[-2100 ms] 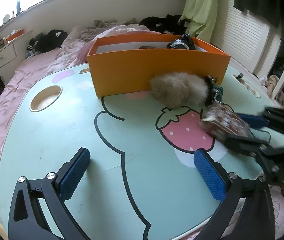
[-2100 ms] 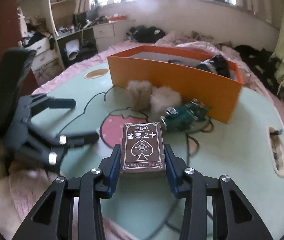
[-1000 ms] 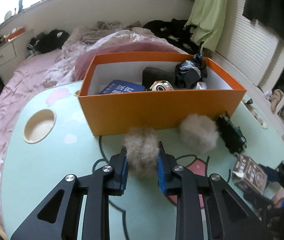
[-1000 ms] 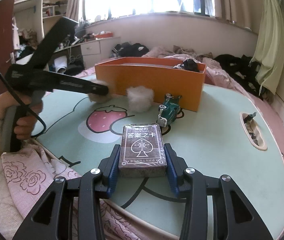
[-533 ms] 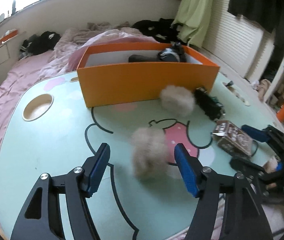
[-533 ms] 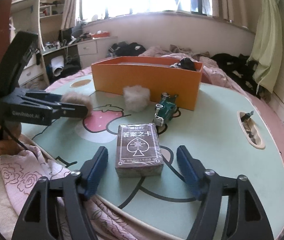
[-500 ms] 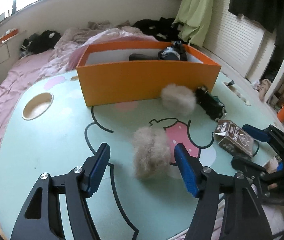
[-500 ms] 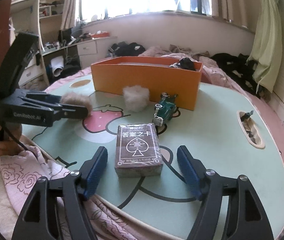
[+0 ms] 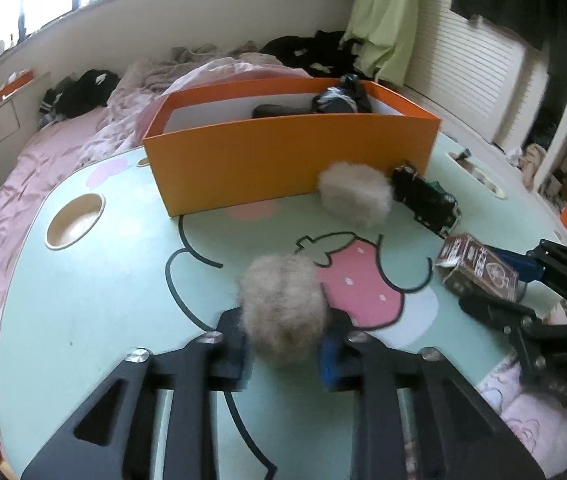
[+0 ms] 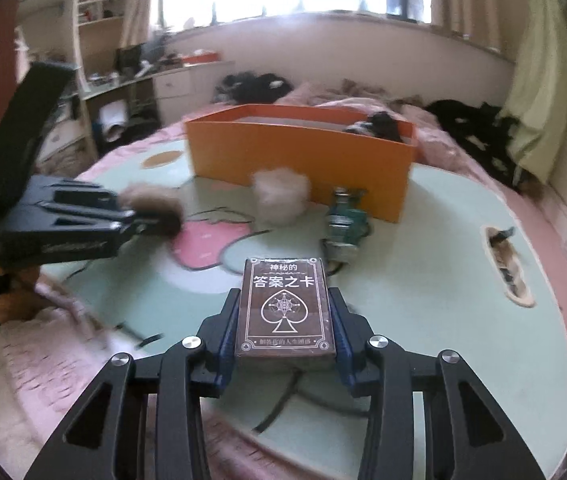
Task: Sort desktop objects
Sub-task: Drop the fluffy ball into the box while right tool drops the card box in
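Observation:
My left gripper (image 9: 285,350) is shut on a brown fluffy pompom (image 9: 281,308) over the pale green table (image 9: 83,300); it also shows in the right wrist view (image 10: 159,208). My right gripper (image 10: 285,326) is shut on a brown card box (image 10: 283,308), also visible in the left wrist view (image 9: 477,270). An orange storage box (image 9: 291,160) stands at the back of the table. A white pompom (image 9: 355,198) and a dark green toy car (image 9: 425,200) lie in front of the box.
The orange box holds dark items (image 9: 339,100). A round cup recess (image 9: 75,220) is in the table's left side and a slot (image 10: 507,260) with small bits on its right side. Pink bedding (image 9: 63,152) surrounds the table.
Both grippers were open half a second ago. My left gripper has closed on the brown pompom and my right gripper has closed on the card box.

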The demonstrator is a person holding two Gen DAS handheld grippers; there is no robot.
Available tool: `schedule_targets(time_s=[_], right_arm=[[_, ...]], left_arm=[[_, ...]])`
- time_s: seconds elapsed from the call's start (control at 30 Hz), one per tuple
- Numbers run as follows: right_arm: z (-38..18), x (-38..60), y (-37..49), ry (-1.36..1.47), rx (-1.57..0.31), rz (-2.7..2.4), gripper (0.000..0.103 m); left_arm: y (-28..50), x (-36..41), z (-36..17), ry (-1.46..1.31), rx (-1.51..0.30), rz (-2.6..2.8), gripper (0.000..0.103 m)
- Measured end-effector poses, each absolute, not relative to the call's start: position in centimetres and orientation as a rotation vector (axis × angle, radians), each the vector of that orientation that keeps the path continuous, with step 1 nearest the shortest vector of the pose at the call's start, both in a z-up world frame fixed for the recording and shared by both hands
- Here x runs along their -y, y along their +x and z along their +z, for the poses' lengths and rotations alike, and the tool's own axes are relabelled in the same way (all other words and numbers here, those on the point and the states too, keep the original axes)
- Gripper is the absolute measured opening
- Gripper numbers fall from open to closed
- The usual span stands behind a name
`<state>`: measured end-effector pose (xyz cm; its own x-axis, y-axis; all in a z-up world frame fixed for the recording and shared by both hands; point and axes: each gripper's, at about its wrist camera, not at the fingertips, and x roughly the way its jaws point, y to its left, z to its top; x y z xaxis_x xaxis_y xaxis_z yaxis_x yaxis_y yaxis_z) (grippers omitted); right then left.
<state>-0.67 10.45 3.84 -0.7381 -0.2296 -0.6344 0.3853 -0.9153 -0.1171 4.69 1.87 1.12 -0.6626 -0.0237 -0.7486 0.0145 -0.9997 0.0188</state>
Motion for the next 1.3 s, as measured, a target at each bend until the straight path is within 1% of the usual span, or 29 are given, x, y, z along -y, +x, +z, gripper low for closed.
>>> schedule_targets(time_s=[0.13,0.27,0.43,0.53,0.57,0.6,0.63,0.67,0.7,0.73,0.77,0.83,0.87,0.93,1.07,1.13,1.23,1.3], right_arm=[[5.2,-9.6,0.7,0.831,-0.367,-2.596,0.04],[8.3,-9.3,-0.3,0.748,-0.317,-2.617,0.04],[12.4,-9.2,-6.7,0.79,-0.179,-2.709,0.04],[13.5,-9.2,-11.5,0.86,-0.071,-2.724,0.04],[13.4,-9.3,-12.8,0.886,-0.051,-2.736,0.041],[13.2,-9.3,-14.2,0.922,-0.04,-2.748,0.048],[12.5,-9.5,-15.4,0.983,-0.035,-2.751,0.067],[11.8,-9.7,-16.7,1.05,-0.021,-2.746,0.069],[11.0,-10.3,-17.5,1.106,0.008,-2.737,0.069],[10.4,-10.6,-17.9,1.094,0.016,-2.729,0.067],[10.2,-10.5,-17.6,1.079,-0.009,-2.733,0.067],[10.2,-10.0,-16.9,1.069,-0.079,-2.744,0.068],[10.0,-9.8,-16.6,1.063,-0.11,-2.752,0.068],[9.8,-9.6,-16.2,1.035,-0.159,-2.766,0.068],[9.5,-10.0,-16.2,1.024,-0.148,-2.759,0.068],[9.5,-10.1,-16.4,1.023,-0.152,-2.758,0.067],[10.0,-10.4,-15.9,1.016,-0.102,-2.753,0.067],[10.9,-10.4,-14.3,0.965,-0.106,-2.77,0.068]], left_arm=[[5.4,-2.4,2.4,1.258,0.011,-2.904,0.025],[5.0,-2.6,4.9,1.193,-0.027,-2.969,0.025],[1.6,-1.6,8.7,1.067,-0.07,-2.985,0.025],[-1.9,-0.2,9.6,1.037,-0.164,-2.95,0.026],[-2.8,0.3,9.5,1.037,-0.199,-2.937,0.032],[-3.9,1.0,9.1,1.045,-0.236,-2.917,0.039],[-5.0,1.7,8.3,1.065,-0.265,-2.884,0.065],[-6.2,2.5,7.1,1.108,-0.28,-2.822,0.076],[-6.8,2.9,6.0,1.139,-0.287,-2.785,0.076],[-7.3,3.2,5.2,1.142,-0.272,-2.773,0.076],[-7.0,2.9,5.1,1.087,-0.196,-2.789,0.077],[-6.9,2.2,4.7,1.087,-0.109,-2.776,0.078],[-6.7,2.0,4.6,1.076,-0.106,-2.772,0.079],[-6.7,2.1,4.5,1.072,-0.109,-2.78,0.08],[-6.6,2.3,4.6,1.07,-0.123,-2.794,0.08],[-5.9,2.8,4.9,1.053,-0.188,-2.821,0.08],[-4.1,2.8,6.1,0.984,-0.283,-2.876,0.08],[-3.0,2.5,6.8,0.974,-0.267,-2.897,0.08]])
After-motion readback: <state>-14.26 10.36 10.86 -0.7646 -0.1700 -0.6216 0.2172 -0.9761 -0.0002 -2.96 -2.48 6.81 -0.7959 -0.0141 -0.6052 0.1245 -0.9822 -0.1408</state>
